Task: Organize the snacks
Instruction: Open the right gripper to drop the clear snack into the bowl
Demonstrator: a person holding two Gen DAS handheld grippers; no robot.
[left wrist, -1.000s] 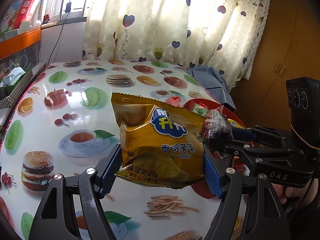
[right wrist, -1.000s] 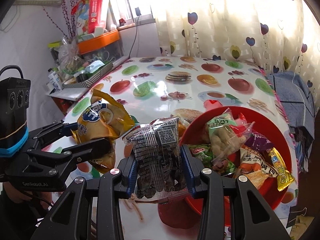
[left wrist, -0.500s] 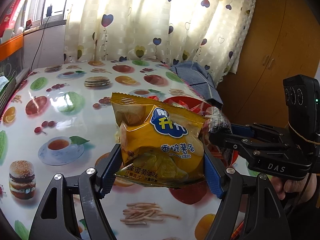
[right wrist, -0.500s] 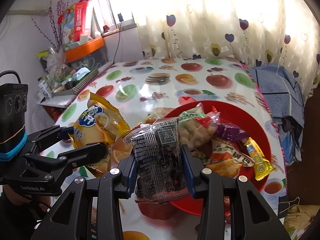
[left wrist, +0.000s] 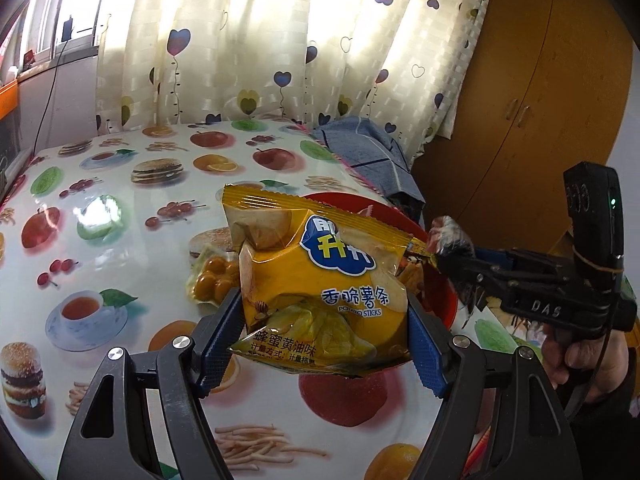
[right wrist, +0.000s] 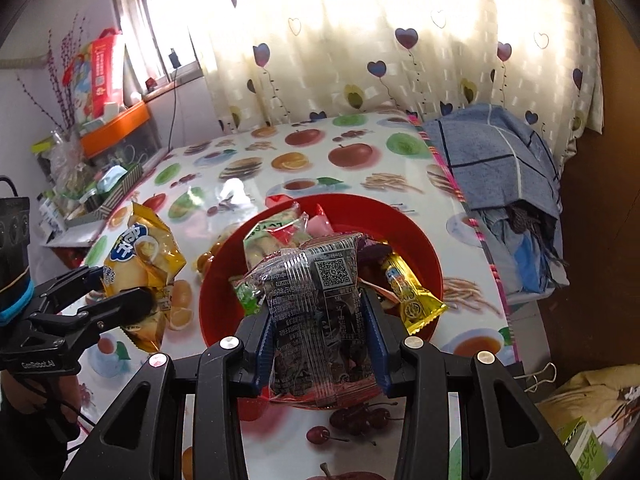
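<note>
My left gripper [left wrist: 324, 344] pinches the yellow potato-stick bag [left wrist: 320, 284] by its sides, above the table [left wrist: 120, 240] beside the red bowl [right wrist: 420, 248]. My right gripper [right wrist: 320, 344] clamps a clear dark snack packet [right wrist: 316, 312] over the bowl's near rim. The bowl sits near the table's right edge.

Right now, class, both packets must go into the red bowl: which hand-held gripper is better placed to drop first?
Right. The right hand-held gripper holds its clear packet over the red bowl; the left hand-held gripper's yellow bag hangs beside the bowl.
</note>
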